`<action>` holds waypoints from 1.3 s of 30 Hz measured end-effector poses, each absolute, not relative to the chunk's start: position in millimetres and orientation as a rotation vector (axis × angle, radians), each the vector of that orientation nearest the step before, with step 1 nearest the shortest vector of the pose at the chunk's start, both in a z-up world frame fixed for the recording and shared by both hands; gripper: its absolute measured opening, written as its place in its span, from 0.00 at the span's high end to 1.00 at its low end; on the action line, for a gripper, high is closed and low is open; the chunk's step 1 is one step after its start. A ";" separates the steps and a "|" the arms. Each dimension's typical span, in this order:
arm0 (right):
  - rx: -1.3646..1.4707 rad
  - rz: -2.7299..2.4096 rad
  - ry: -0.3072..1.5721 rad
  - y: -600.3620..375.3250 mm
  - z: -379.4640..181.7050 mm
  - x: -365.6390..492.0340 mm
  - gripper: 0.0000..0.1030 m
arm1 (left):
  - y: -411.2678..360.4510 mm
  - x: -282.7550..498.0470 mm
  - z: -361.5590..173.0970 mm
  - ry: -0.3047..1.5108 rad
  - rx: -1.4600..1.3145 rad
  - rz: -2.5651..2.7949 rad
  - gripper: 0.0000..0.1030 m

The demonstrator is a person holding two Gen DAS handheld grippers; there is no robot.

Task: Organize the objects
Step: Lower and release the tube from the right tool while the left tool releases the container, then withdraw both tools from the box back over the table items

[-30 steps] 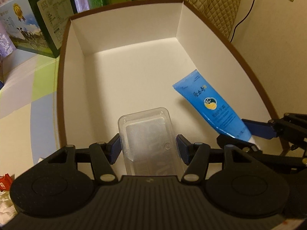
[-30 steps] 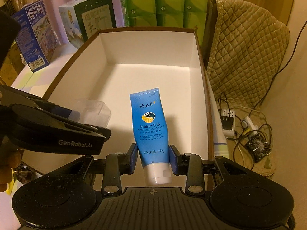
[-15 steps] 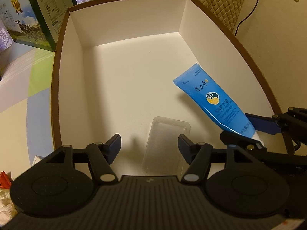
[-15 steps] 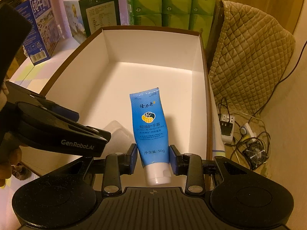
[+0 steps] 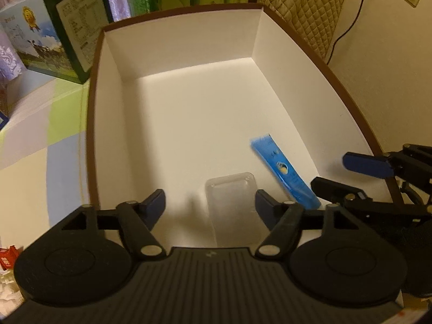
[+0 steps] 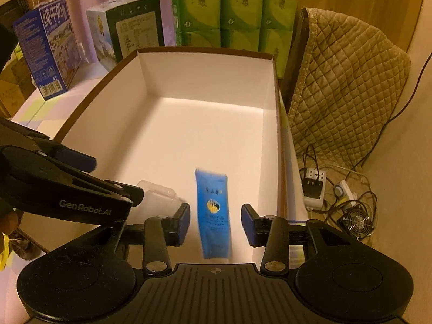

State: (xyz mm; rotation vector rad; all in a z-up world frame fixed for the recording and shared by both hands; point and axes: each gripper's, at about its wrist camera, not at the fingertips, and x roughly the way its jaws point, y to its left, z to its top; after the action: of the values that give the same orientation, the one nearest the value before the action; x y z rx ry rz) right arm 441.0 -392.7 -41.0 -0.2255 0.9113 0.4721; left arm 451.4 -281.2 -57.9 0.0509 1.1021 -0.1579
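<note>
Two items are already placed in the white-lined cardboard box (image 5: 172, 43): a clear plastic container (image 5: 232, 202) lies on the box floor near the front wall, and a blue hand cream tube (image 6: 213, 213) is seen just beside it, toward the right wall. The tube is blurred in both views, so whether it is fully at rest cannot be told. The left gripper (image 5: 210, 202) is held over the container with its fingers spread wide and nothing between them. The right gripper (image 6: 215, 224) is likewise opened, its fingers clear of the tube on both sides. A small red packet (image 5: 8, 256) is glimpsed on the tabletop (image 5: 24, 162) outside the box; it is judged that items like this may be left to gather, though little of that area is shown.
</note>
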 end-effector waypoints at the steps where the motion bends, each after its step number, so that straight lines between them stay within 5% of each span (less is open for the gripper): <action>1: -0.219 0.478 0.911 -393.7 -39.9 440.9 0.58 | -280.1 450.9 -56.8 1.100 0.047 -0.158 0.29; 23: -0.126 0.542 0.841 -402.4 -8.5 414.4 0.47 | -263.6 407.8 -16.9 0.997 -0.006 -0.126 0.24; 39: -0.007 0.476 0.779 -406.2 14.2 363.7 0.41 | -224.5 340.6 18.9 0.858 -0.049 -0.122 0.07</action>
State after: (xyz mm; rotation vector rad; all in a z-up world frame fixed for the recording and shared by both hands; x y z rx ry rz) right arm 363.7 -406.2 14.2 -0.0073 0.7791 0.4764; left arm 340.6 -224.5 18.9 -0.0487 0.8581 -0.1224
